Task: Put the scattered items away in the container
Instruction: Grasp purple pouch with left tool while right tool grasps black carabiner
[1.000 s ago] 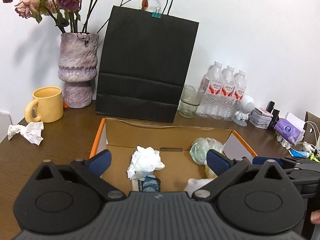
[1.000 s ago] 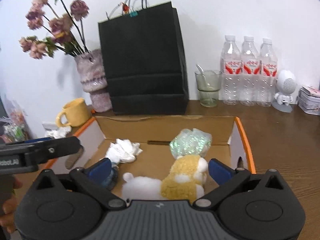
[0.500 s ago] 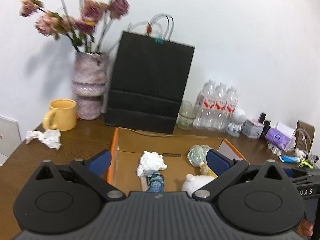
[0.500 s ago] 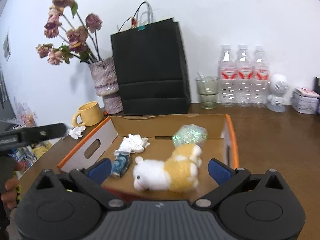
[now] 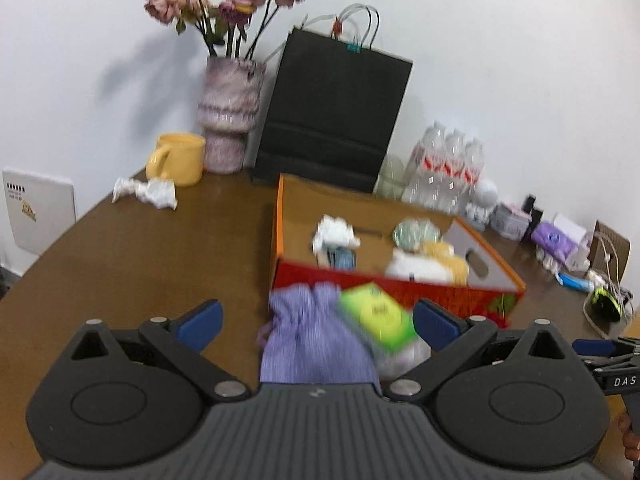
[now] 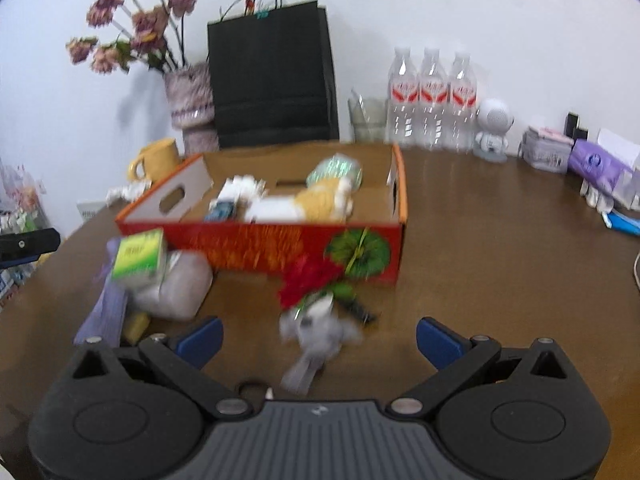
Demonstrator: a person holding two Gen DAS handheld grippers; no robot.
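Left gripper (image 5: pixel 315 322) spread wide, nothing held, soft purple drawstring pouch (image 5: pixel 308 340) and green carton (image 5: pixel 376 316) seen before red cardboard box (image 5: pixel 400 288), right gripper (image 6: pixel 319 342) equally wide, empty, fuzzy grey plush (image 6: pixel 316 332) lying on wooden table (image 6: pixel 480 260).

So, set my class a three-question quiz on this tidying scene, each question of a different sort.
1. True or false: the plush dog lies inside the box.
2. Which lies nearest the left tongs? A mug B purple pouch C bottles
3. Fill in: the right tongs are ____.

Key: 1 true; 2 B, the purple pouch; 3 open.
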